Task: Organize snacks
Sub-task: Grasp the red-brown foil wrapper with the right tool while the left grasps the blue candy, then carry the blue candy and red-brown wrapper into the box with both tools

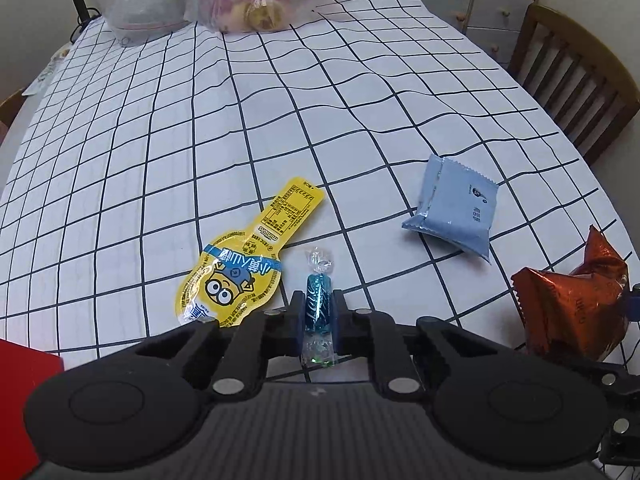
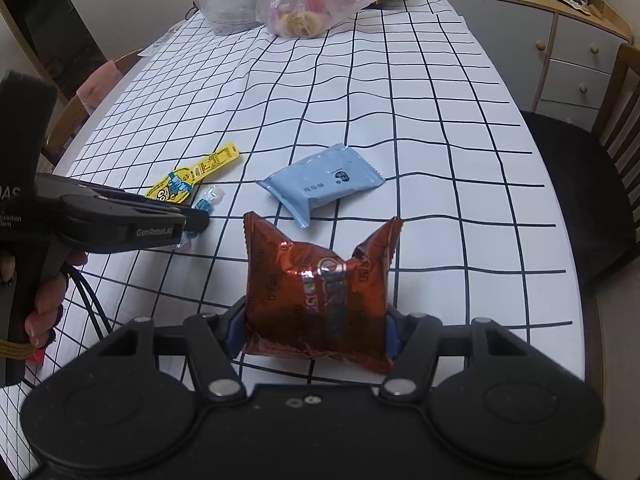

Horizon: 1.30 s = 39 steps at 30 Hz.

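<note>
My left gripper (image 1: 318, 310) is shut on a small blue wrapped candy (image 1: 318, 304), low over the checked tablecloth; it also shows in the right wrist view (image 2: 196, 218). My right gripper (image 2: 314, 324) is shut on a red-brown Oreo snack bag (image 2: 318, 288), which squeezes between the fingers; the bag also shows at the right edge of the left wrist view (image 1: 576, 304). A yellow Minions pouch (image 1: 250, 252) lies flat just left of the candy. A light blue snack pack (image 1: 454, 210) lies on the cloth further right, ahead of the Oreo bag (image 2: 320, 184).
Two clear plastic bags (image 2: 312, 0) with food stand at the table's far end. A red box corner (image 1: 24, 384) is at the near left. A wooden chair (image 1: 576, 92) and a grey drawer cabinet (image 2: 560, 52) stand to the right of the table.
</note>
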Each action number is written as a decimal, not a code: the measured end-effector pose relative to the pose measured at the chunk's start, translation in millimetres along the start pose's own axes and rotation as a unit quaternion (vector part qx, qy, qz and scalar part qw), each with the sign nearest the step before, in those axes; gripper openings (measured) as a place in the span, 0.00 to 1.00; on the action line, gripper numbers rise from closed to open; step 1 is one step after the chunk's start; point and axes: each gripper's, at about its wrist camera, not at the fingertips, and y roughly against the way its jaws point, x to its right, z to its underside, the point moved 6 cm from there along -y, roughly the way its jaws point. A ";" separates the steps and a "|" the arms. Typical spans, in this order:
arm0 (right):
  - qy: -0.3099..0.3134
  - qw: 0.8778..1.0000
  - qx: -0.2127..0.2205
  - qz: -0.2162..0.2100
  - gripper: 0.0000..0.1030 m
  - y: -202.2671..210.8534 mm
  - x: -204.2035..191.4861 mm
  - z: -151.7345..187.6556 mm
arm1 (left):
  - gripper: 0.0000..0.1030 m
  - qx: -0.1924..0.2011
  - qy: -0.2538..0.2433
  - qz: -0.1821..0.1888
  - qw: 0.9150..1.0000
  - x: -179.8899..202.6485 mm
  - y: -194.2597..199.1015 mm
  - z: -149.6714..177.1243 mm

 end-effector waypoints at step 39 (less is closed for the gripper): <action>0.049 0.997 0.051 -0.017 0.59 101.0 -175.4 14.7 | 0.12 0.072 0.088 0.061 0.992 -111.8 193.2 104.8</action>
